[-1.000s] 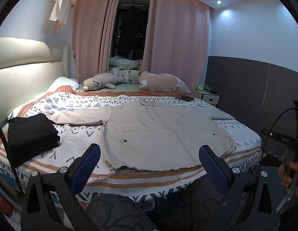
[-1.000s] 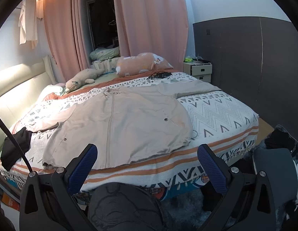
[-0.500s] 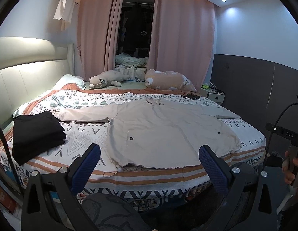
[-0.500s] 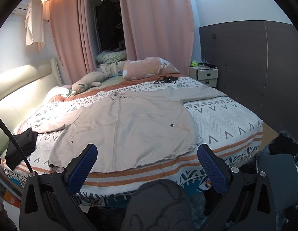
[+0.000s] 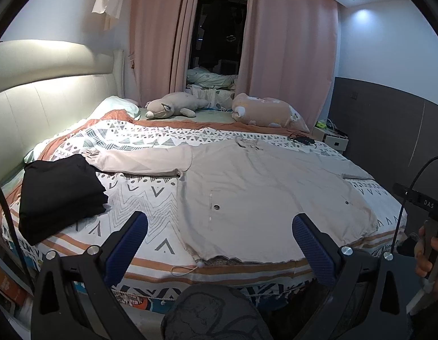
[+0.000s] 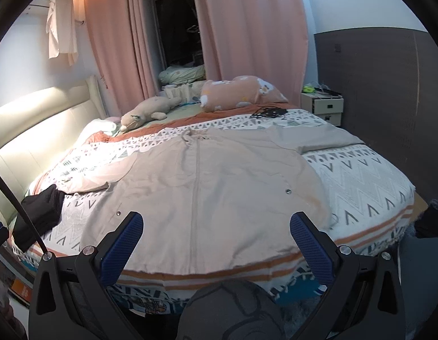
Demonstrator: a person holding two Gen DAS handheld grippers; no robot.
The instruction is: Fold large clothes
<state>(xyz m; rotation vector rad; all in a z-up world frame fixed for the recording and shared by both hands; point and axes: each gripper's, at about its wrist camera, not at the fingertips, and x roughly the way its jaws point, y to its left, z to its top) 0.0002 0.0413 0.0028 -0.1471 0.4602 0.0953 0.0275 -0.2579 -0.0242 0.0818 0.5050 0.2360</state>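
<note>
**Jacket laid flat, first fold not yet begun**

Large beige cotton jacket [image 5: 261,192] lies spread front-up across the patterned white-and-orange bed cover [image 5: 139,198], filling the centre of both views. Hem runs along the near bed edge, collar toward the top of the frame. One sleeve stretches to the left of the left-wrist view, the other to the upper right of the right-wrist view.

Left tongs [image 5: 219,238]: blue pads wide apart, holding nothing, above the hem. Right tongs [image 6: 216,238]: also wide apart and empty, over the lower body of the jacket.

Folded black garment stack [image 5: 60,192] sits at the left of the frame, near the sleeve cuff but not clearly touching it.

Judgement: the step in hand is the first grasp. Best to pinch each side at a seam or cuff, catching both fabric layers. Lift low, carry each sleeve inward across the body, keep tension even. The drawcord [image 5: 185,269] dangling at the hem could snag.
</note>
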